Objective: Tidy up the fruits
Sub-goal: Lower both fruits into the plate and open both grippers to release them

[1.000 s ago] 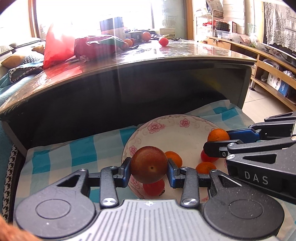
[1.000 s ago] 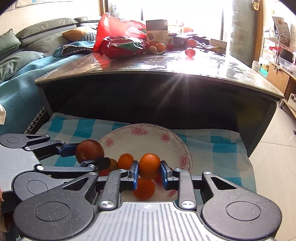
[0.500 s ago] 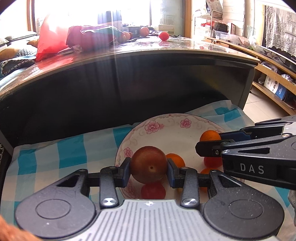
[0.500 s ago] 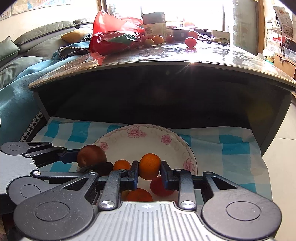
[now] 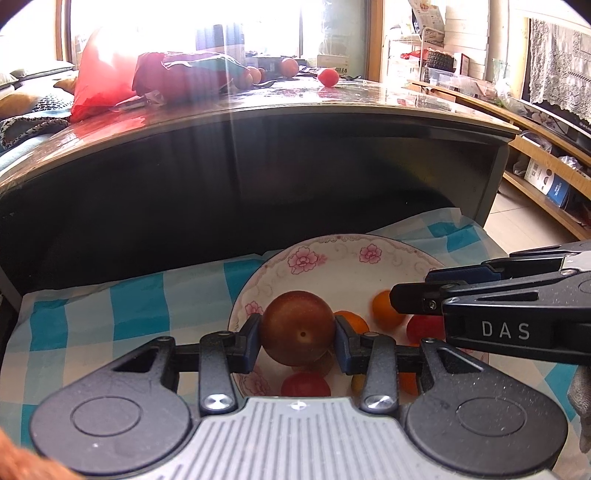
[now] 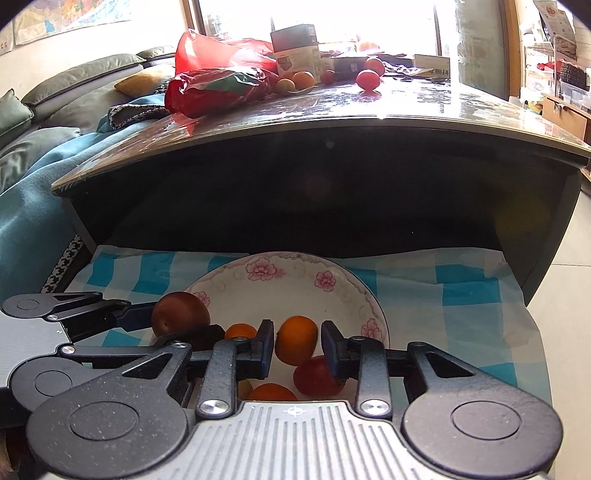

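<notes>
Change: right claw [image 6: 297, 349] has let go its orange [image 6: 296, 344], jaws now apart.
Left claw [image 5: 298, 341]: clamps brown fruit [image 5: 297, 327].
Release: lower into floral plate [image 5: 388, 275] first.

I am working in a home living room. A grey-green sofa [image 6: 55, 85] with cushions and a teal blanket [image 6: 33, 206] runs along the left. In front of me stands a low coffee table [image 6: 332, 122] with a glossy top, cluttered with a red plastic bag [image 6: 221, 74], a small carton [image 6: 295, 48] and loose fruit. A flowered plate [image 6: 332, 280] sits on a blue-checked cloth [image 6: 461, 295] on the table's lower shelf. To the right, a long wooden shelf unit [image 5: 535, 162] holds household odds and ends, a lace cloth [image 5: 561, 81] hangs nearby, and bright windows [image 6: 351, 22] fill the far wall.
</notes>
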The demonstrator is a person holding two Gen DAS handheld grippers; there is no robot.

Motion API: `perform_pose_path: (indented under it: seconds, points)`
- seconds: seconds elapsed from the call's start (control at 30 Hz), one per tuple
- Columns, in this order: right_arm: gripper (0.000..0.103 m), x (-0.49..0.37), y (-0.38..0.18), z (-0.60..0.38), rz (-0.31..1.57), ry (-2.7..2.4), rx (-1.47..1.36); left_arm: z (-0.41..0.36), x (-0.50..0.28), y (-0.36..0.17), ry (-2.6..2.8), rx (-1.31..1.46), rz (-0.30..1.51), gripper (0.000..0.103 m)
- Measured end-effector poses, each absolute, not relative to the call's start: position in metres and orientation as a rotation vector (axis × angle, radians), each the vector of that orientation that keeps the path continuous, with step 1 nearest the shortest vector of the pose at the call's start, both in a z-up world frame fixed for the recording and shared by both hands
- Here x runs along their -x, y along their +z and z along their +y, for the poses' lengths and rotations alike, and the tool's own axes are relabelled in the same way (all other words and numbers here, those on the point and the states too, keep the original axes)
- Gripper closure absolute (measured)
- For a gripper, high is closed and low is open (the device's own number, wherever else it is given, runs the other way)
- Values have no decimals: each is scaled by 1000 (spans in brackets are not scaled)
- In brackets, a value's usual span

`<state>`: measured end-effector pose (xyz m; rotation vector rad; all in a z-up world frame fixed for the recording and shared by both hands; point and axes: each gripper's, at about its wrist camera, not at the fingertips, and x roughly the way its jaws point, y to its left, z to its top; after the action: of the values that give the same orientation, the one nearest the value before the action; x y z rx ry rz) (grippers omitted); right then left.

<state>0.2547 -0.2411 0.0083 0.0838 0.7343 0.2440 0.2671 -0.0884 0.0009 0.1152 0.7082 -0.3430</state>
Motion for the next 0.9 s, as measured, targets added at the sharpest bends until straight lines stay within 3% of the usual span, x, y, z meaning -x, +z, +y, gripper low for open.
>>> perform_pose_path:
  seconds: [0.13,0.3,0.73,0.83,0.9]
  points:
    - [71,-256,7,-246,728,238,-105,-89,-268,2,-340,-114,693,50]
    - [66,-256,9,-250,707,224,-120,-92,-266,5,-357,-118,676,35]
    - [65,-240,26,-255,691,152,-105,-88,-241,24,-266,-150,672,32]
    - [65,-228,33,-254,699,133,-97,-87,-228,31,-214,-160,651,25]
    - [64,-219,37,-252,706,119,-82,-85,-219,36,-180,-157,637,14]
